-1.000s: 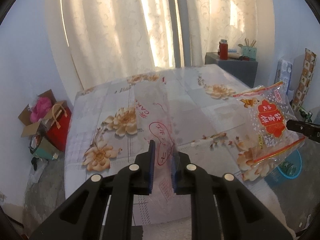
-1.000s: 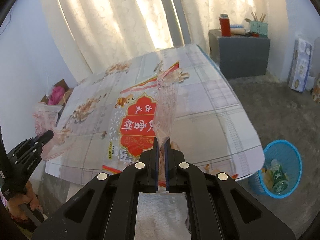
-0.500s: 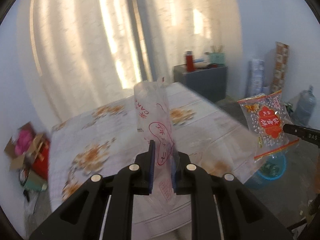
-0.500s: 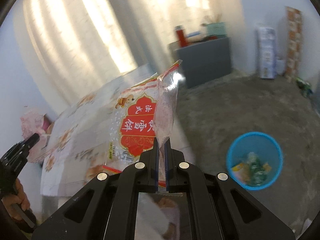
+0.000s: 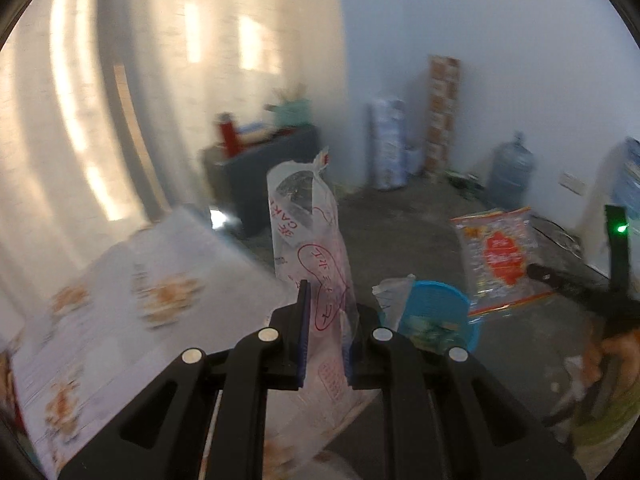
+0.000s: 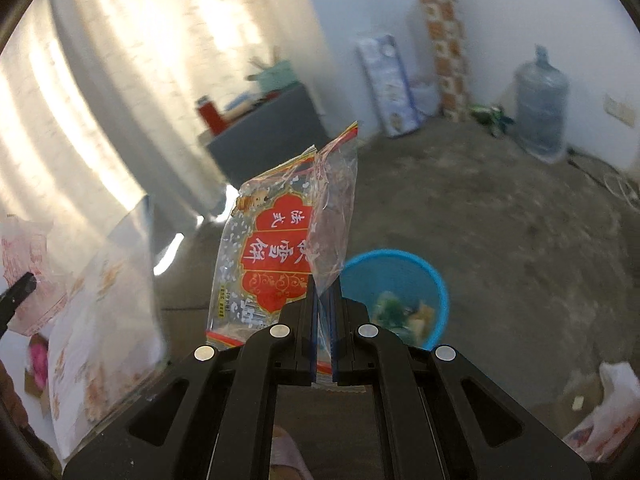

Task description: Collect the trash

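My left gripper (image 5: 325, 312) is shut on a clear plastic wrapper with red print (image 5: 308, 232), held upright in the air. My right gripper (image 6: 325, 300) is shut on a clear snack bag with a red label (image 6: 276, 256). That bag also shows in the left wrist view (image 5: 500, 256), to the right, above the rim of the blue trash basket (image 5: 444, 300). The basket (image 6: 408, 272) stands on the floor just ahead of the right gripper and holds several pieces of trash. The left wrapper shows at the far left of the right wrist view (image 6: 28, 256).
The table with the floral cloth (image 5: 120, 308) lies to the left, its corner near the basket. A dark grey cabinet (image 6: 268, 132) stands by the curtains. A water jug (image 6: 542, 108), boxes (image 6: 388, 88) and a white plastic bag (image 6: 612, 412) stand on the concrete floor.
Both grippers have swung right, away from the table and toward the blue basket, each still holding its wrapper. The basket is now close ahead.
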Demonstrator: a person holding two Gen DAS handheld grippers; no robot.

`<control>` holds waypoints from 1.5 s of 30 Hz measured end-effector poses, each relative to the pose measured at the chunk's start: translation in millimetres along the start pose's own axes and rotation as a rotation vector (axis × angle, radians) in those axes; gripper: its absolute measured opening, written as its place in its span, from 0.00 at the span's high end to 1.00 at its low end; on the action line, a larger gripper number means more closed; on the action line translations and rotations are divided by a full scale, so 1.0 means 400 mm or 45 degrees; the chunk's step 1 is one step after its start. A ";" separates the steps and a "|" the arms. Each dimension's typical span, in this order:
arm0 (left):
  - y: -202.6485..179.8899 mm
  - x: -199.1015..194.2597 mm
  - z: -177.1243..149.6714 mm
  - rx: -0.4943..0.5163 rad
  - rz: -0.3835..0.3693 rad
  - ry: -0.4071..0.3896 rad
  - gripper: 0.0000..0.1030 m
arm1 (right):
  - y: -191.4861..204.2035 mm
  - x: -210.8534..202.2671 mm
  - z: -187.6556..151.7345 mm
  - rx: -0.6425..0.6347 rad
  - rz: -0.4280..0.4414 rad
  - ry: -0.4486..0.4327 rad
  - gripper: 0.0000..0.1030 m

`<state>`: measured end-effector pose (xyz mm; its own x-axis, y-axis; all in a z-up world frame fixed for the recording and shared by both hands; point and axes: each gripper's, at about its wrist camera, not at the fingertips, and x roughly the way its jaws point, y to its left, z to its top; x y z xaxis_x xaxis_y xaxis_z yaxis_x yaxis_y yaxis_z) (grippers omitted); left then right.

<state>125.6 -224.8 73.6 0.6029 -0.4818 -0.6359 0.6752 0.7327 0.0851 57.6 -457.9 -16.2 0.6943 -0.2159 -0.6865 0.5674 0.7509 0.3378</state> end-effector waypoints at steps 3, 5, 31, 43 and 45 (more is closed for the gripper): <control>-0.101 0.116 0.038 0.044 -0.136 0.094 0.87 | -0.044 0.038 -0.007 0.041 -0.028 0.030 0.97; -0.160 0.195 0.048 0.047 -0.221 0.173 0.87 | -0.073 0.068 -0.012 0.053 -0.062 0.051 0.97; -0.358 0.990 -0.129 -0.198 -0.258 0.907 0.34 | -0.199 0.497 -0.100 -0.111 -0.304 0.441 0.95; -0.300 0.808 -0.049 -0.323 -0.389 0.722 0.30 | -0.149 0.570 -0.107 -0.230 -0.258 0.510 0.60; -0.290 0.759 -0.039 -0.313 -0.412 0.683 0.29 | -0.153 0.545 -0.099 -0.178 -0.218 0.479 0.56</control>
<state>223.6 -448.6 -141.1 0.0490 -0.4366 -0.8983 0.6316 0.7103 -0.3107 156.6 -526.1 -211.9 0.3711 -0.1213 -0.9206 0.5769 0.8070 0.1263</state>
